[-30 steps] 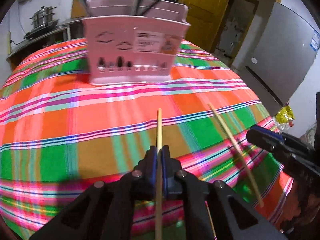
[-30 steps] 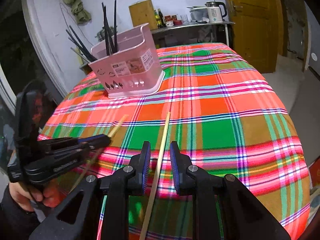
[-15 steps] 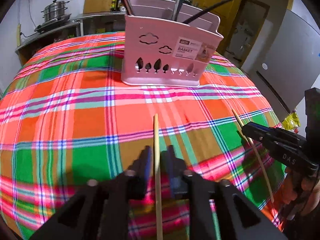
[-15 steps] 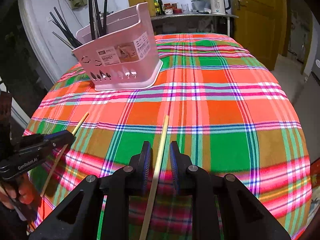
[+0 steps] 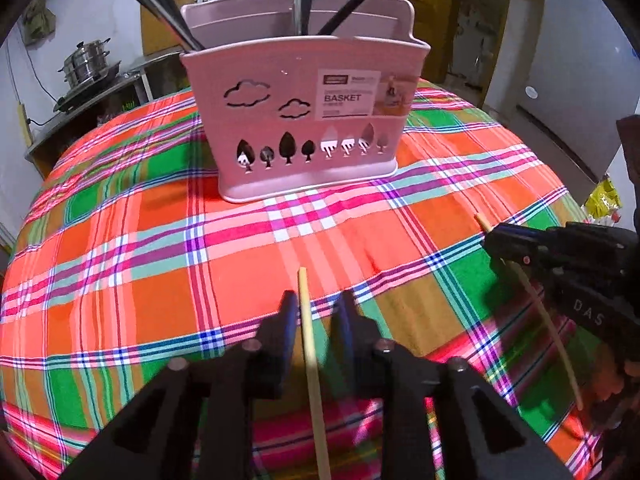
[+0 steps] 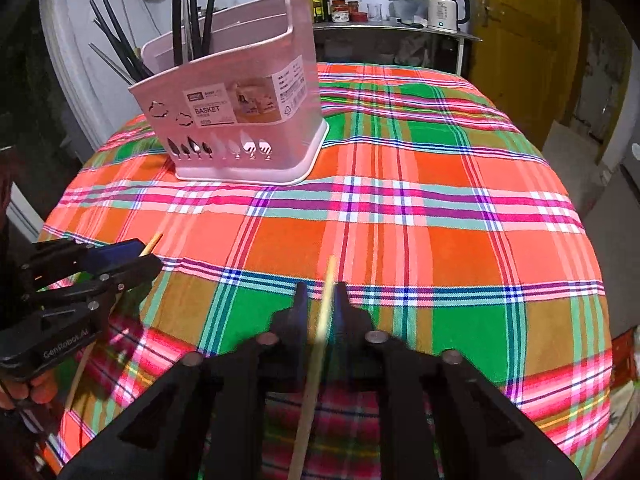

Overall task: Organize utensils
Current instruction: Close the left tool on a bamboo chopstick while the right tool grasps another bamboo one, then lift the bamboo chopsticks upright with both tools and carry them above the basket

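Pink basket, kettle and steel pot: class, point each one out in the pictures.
pink basket (image 5: 304, 120): left wrist view, on its front wall.
kettle (image 6: 442, 10): right wrist view, on its white body.
steel pot (image 5: 86, 62): left wrist view, on its side.

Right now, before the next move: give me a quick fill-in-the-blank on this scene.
1. The basket is coloured ___.
2. The left hand-held gripper and the right hand-held gripper each have a wooden ___ between the fingers.
3. The big word on the basket's label is ___.
4. The basket stands on a plaid ___.

Missing: pink; chopstick; BASKET; tablecloth.
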`<action>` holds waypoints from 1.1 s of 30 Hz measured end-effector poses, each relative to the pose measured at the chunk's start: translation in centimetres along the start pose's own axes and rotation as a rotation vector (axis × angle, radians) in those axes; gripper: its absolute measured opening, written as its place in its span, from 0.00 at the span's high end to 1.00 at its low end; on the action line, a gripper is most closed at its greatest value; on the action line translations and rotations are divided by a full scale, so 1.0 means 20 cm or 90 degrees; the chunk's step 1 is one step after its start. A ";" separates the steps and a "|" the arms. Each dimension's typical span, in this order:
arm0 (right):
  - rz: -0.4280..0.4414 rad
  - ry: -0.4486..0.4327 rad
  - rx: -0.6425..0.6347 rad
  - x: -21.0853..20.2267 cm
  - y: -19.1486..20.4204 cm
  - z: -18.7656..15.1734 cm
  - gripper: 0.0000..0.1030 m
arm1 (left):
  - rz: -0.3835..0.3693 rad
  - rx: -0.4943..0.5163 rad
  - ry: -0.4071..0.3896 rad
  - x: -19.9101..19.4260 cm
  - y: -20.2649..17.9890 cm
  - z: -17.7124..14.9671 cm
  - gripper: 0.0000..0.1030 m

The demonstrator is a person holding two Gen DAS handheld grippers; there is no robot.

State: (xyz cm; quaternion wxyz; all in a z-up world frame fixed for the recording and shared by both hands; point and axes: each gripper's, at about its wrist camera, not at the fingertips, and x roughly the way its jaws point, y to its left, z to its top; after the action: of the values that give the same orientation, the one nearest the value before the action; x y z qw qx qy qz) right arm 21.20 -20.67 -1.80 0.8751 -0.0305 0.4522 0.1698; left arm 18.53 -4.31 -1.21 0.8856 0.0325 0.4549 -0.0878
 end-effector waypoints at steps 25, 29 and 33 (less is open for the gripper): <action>0.064 -0.189 0.004 -0.52 0.09 0.21 0.95 | -0.035 0.001 -0.175 -0.61 0.04 0.25 0.94; 0.068 -0.216 -0.001 -0.60 0.10 0.22 0.95 | -0.036 0.004 -0.190 -0.66 0.04 0.27 0.94; 0.071 -0.228 -0.007 -0.65 0.11 0.21 0.95 | -0.040 0.002 -0.195 -0.68 0.03 0.26 0.94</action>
State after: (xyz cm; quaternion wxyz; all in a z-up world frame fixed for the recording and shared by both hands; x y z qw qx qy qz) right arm 16.81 -21.26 11.40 0.9308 0.0207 0.2890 0.2230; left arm 15.06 -2.74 12.93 0.9414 0.0058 0.3154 -0.1198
